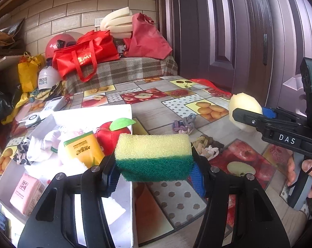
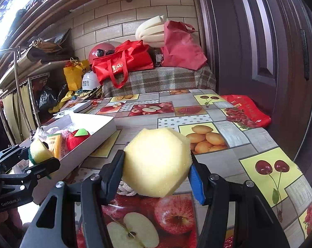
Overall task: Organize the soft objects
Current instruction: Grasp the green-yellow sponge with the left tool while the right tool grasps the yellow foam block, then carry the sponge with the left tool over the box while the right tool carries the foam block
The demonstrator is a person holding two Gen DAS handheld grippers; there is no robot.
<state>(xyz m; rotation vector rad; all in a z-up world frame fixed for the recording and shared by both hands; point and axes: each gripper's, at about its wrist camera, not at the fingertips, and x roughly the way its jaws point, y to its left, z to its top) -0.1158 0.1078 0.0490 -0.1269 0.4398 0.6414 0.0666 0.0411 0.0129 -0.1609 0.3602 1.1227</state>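
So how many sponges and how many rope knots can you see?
Sponges: 2, the yellow-green scouring sponge and the round yellow sponge.
Rope knots: 2, the purple rope knot and the beige rope knot.
Total: 4.

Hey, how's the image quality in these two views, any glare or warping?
Right wrist view: window at upper left is blown out white, and the door bows from fisheye. Left wrist view: even light, no glare; sponge sharp, dark corners.
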